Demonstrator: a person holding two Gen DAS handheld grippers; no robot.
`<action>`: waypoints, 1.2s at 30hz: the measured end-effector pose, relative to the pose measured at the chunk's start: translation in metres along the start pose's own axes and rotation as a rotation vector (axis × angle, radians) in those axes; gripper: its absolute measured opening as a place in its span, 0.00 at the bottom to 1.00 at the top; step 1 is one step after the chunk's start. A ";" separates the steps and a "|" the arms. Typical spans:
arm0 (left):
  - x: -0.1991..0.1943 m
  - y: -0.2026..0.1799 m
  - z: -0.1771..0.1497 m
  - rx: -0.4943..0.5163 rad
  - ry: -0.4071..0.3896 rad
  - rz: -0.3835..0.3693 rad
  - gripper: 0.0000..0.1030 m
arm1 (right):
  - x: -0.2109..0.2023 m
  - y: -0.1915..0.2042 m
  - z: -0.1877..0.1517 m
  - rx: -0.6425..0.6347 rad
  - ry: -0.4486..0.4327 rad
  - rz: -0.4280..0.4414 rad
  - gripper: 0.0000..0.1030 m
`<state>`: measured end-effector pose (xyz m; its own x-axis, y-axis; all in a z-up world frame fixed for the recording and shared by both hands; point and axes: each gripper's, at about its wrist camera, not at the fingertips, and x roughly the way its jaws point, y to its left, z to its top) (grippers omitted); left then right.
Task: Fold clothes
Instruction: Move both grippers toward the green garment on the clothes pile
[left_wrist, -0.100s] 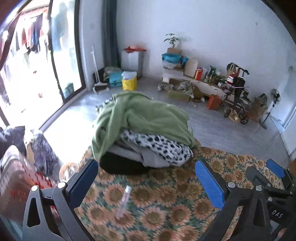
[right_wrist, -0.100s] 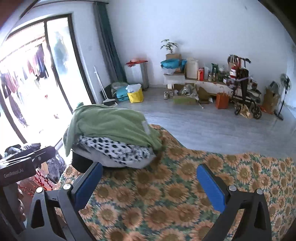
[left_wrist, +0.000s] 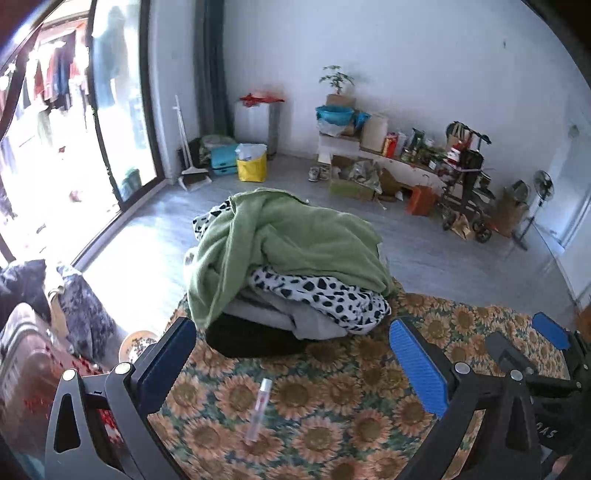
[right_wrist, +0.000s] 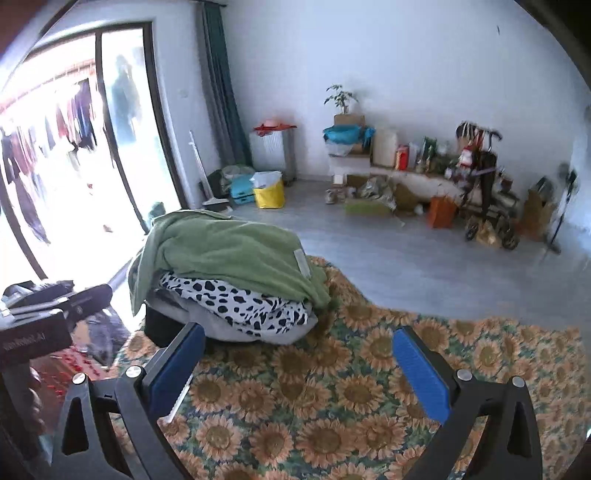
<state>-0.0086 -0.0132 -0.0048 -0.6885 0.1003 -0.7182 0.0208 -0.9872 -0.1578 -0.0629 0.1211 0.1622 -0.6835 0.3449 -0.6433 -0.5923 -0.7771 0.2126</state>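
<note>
Clothes heaped on the sunflower cloth, both grippers wide and empty

Left view: left gripper (left_wrist: 291, 363) spread wide before the pile (left_wrist: 288, 266); green top (left_wrist: 295, 240) soft, light, likely slippery; take its hanging edge; right view: right gripper (right_wrist: 297, 371) wide, pile (right_wrist: 229, 277) ahead-left, its folds blurred

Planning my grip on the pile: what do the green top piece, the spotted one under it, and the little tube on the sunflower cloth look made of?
Green top piece: soft, matte, fleece-like knit, judging by its thick rounded folds. Spotted one: thinner printed fabric, possibly plush; unclear. Little tube: clear glossy plastic or glass, see-through with highlights. Sunflower cloth: flat printed woven fabric.
</note>
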 end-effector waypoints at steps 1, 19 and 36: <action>0.003 0.005 0.002 -0.009 0.013 -0.009 1.00 | 0.000 -0.003 0.000 0.008 -0.002 0.004 1.00; 0.011 0.012 0.023 0.011 0.000 0.100 1.00 | 0.001 -0.008 -0.003 0.063 -0.010 0.039 1.00; -0.001 0.027 0.014 -0.005 -0.004 0.162 1.00 | 0.015 -0.016 0.002 0.041 0.022 0.103 1.00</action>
<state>-0.0174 -0.0412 0.0007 -0.6791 -0.0604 -0.7315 0.1352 -0.9899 -0.0437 -0.0642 0.1395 0.1504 -0.7326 0.2522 -0.6322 -0.5364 -0.7857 0.3081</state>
